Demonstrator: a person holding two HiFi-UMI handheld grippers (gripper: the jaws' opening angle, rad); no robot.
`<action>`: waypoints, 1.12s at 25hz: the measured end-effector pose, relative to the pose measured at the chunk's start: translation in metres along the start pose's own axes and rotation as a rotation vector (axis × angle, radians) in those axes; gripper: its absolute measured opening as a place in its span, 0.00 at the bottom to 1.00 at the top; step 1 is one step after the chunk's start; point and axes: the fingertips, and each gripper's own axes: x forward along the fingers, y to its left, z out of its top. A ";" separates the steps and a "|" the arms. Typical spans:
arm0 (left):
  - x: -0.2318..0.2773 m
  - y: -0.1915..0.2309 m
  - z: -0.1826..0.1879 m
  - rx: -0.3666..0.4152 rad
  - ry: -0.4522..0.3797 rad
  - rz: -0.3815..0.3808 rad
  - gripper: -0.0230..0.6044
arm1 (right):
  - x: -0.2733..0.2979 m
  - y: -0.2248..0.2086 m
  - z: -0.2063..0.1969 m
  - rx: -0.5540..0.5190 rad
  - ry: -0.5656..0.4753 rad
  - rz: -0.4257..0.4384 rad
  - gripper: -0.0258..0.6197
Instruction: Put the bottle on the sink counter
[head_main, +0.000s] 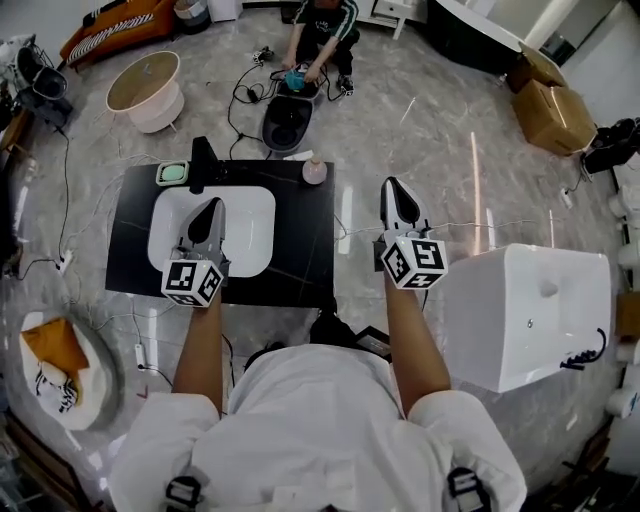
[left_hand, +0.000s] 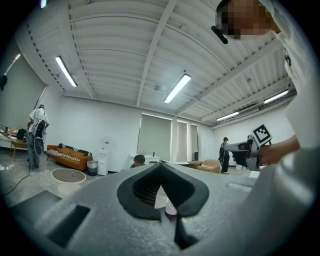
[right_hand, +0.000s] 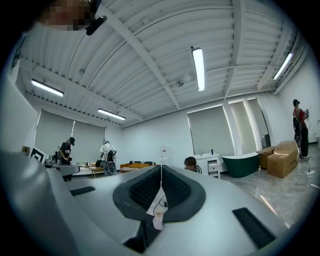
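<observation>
Over the white basin (head_main: 255, 225) set into the black surface (head_main: 300, 260), in the head view, the left tool (head_main: 211, 208) hovers with its tip toward the far edge, its two jaws drawn together and nothing between them. The right tool (head_main: 393, 188) hangs beyond the right edge of the surface, above the marble floor (head_main: 440, 130), with its jaws likewise closed and empty. The bottle (head_main: 314, 171), pale pink, stands upright at the far right corner of the surface, apart from both tools and between them in the picture. A black tap (head_main: 201, 163) rises at the far left behind the basin, with a green soap dish (head_main: 172, 173) just beside it. A person (head_main: 320, 40) crouches on the floor farther off. In the left gripper view, the dark pads meet tip to tip with no object held, and the bottle (left_hand: 171, 207) shows only as a small pale shape through the slit lower down. In the right gripper view, the pads also press against each other along a thin line, gripping nothing, and the bottle (right_hand: 158, 220) appears small and distant in the opening beneath them
</observation>
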 end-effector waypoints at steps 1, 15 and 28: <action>-0.014 0.003 0.005 -0.003 -0.008 0.000 0.06 | -0.011 0.007 0.003 -0.005 -0.004 -0.013 0.06; -0.198 0.008 0.004 -0.057 0.028 -0.030 0.06 | -0.156 0.129 -0.008 -0.042 0.001 -0.029 0.06; -0.298 -0.055 0.013 -0.062 0.066 -0.025 0.06 | -0.274 0.159 -0.024 -0.009 0.036 0.082 0.06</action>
